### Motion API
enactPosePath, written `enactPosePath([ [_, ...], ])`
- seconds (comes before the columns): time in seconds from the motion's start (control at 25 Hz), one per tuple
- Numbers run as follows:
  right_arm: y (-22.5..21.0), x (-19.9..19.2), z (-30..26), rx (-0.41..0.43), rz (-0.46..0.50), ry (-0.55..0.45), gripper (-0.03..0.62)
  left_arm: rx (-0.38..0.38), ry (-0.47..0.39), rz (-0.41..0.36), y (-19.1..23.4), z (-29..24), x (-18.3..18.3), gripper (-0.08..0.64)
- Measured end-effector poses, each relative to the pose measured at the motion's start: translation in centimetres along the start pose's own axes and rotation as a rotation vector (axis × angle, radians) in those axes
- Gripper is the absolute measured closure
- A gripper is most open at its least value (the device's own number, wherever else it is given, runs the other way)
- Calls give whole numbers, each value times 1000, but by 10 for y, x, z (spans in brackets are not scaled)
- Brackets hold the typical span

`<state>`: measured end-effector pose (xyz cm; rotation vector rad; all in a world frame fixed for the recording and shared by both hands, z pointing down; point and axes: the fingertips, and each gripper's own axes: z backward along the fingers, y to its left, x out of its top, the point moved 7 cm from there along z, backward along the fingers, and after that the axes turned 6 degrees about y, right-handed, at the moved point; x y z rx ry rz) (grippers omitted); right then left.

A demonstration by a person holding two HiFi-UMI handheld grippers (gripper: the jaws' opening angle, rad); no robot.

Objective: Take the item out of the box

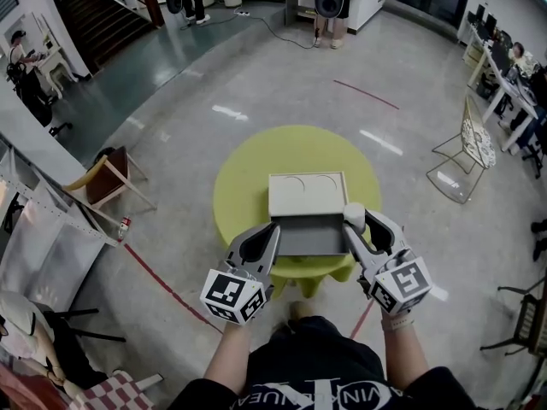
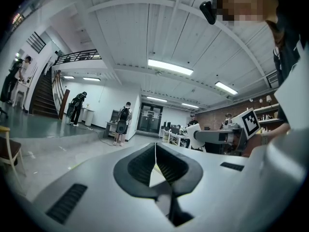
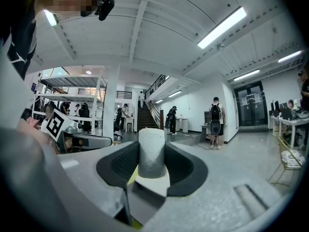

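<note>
The open box (image 1: 303, 236) is lying on a round yellow-green table (image 1: 248, 165), directly in front of the person. Its grey inside is showing nothing in the head view. The pale lid (image 1: 308, 193) is lying flat on the far side of the box, touching its far edge.

The right gripper (image 1: 355, 224) is reaching to the right far corner of the box. Its fingers are pressing from both sides on a white cylinder (image 1: 353, 212). In the right gripper view the white cylinder (image 3: 151, 149) is standing upright between the dark pads (image 3: 181, 166) of the right gripper (image 3: 151, 161), and its top is rising above them. Under it a pale edge of the box and a little of the yellow table are showing. I cannot tell whether the cylinder is touching the box rim or is only over it.

The left gripper (image 1: 270, 231) is resting at the left side of the box, with its tips at the near left part of the rim. In the left gripper view the fingers of the left gripper (image 2: 155, 153) are meeting each other along a thin line, and nothing is sitting between them.

To the left of the box, well apart from the table, a wooden chair (image 1: 107, 178) is standing on the floor. To the right of the box, also well apart, a wire chair (image 1: 466, 152) is standing.
</note>
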<state>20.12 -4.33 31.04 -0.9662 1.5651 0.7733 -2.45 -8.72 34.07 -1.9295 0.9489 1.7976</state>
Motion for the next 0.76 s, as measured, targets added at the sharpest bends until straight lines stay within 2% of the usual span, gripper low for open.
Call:
enactPosePath([
  [0.76, 1, -9, -18, 13, -13, 39, 430, -10, 30, 21, 12, -12, -10, 545],
])
